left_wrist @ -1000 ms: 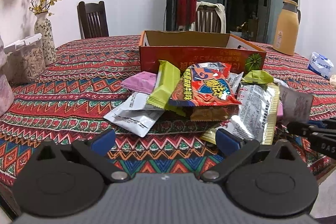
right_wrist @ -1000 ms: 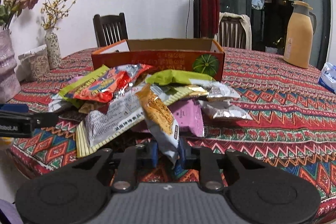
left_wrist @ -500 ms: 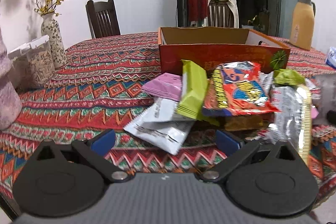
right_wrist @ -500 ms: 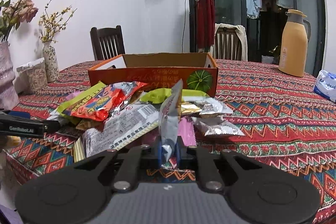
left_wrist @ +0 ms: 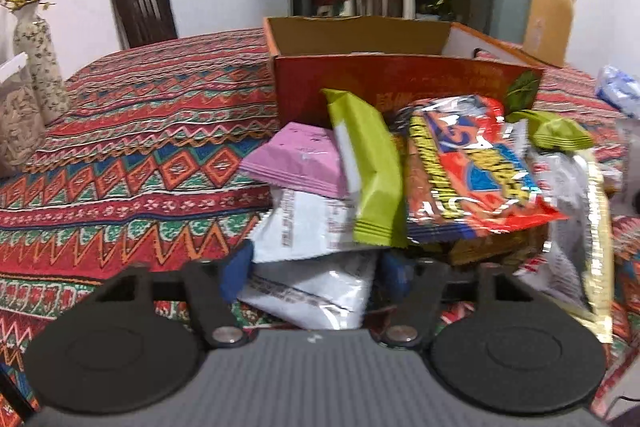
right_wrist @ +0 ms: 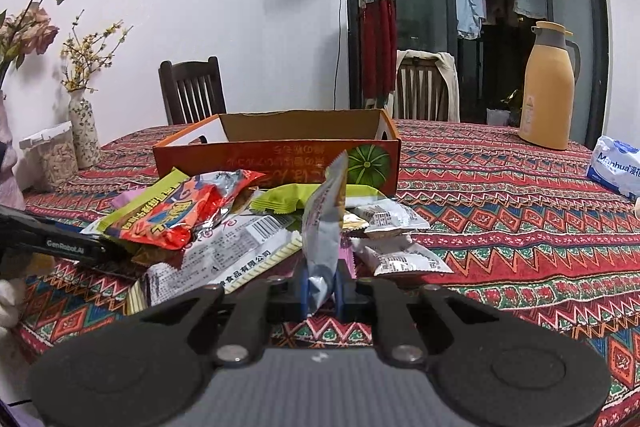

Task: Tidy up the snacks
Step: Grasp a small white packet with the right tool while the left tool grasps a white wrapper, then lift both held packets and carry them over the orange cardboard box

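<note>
A pile of snack packets lies before an open orange cardboard box (left_wrist: 400, 83) (right_wrist: 276, 155). In the left wrist view, my left gripper (left_wrist: 316, 269) is open with its blue pads on either side of a white packet (left_wrist: 308, 287) at the pile's near edge; a green packet (left_wrist: 368, 167), a pink packet (left_wrist: 300, 159) and a red-blue packet (left_wrist: 476, 167) lie above it. My right gripper (right_wrist: 322, 287) is shut on a silvery packet (right_wrist: 324, 219) and holds it upright above the table. The left gripper's arm (right_wrist: 60, 247) shows at the left of the right wrist view.
A patterned tablecloth (right_wrist: 520, 227) covers the table. A tan thermos jug (right_wrist: 550, 87) and a white tissue pack (right_wrist: 616, 167) stand at the right. Vases with flowers (right_wrist: 82, 131) and a clear container (right_wrist: 50, 155) stand at the left. Two chairs (right_wrist: 192, 91) are behind.
My left gripper moved forward to the pile and its pads closed in around the white packet. My right gripper lifted the silvery packet upright, clear of the pile.
</note>
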Demonstrator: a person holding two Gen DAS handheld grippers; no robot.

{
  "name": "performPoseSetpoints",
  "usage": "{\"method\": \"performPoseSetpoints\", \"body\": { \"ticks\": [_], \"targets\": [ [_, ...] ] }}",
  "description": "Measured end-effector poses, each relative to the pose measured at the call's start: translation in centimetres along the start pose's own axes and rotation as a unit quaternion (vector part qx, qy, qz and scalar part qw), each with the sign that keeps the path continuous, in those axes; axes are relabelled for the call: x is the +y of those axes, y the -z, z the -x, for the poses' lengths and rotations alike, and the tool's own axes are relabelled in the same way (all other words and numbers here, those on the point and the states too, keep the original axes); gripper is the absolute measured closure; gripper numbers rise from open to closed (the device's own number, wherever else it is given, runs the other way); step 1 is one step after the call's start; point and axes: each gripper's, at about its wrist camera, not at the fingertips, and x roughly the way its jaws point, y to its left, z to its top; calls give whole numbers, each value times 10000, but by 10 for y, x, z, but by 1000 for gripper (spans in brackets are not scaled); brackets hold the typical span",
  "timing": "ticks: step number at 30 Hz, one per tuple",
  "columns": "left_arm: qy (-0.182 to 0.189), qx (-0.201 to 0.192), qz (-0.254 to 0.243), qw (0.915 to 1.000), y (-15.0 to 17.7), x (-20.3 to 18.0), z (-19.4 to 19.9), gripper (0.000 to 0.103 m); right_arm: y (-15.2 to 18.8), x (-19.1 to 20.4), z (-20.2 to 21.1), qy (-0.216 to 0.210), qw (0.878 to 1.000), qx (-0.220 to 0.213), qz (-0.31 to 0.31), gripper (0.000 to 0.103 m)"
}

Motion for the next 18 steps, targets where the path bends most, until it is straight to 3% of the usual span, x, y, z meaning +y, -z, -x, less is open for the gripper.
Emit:
{"method": "performPoseSetpoints", "body": {
  "ticks": [9, 18],
  "targets": [
    [3, -307, 127, 9994, 16, 2, 31, 69, 1, 2, 1, -13, 10000, -11, 16, 91],
    [-379, -811, 297, 9955, 14, 5, 62, 80, 2, 4, 10, 12, 9999, -119, 54, 91]
  ]
}}
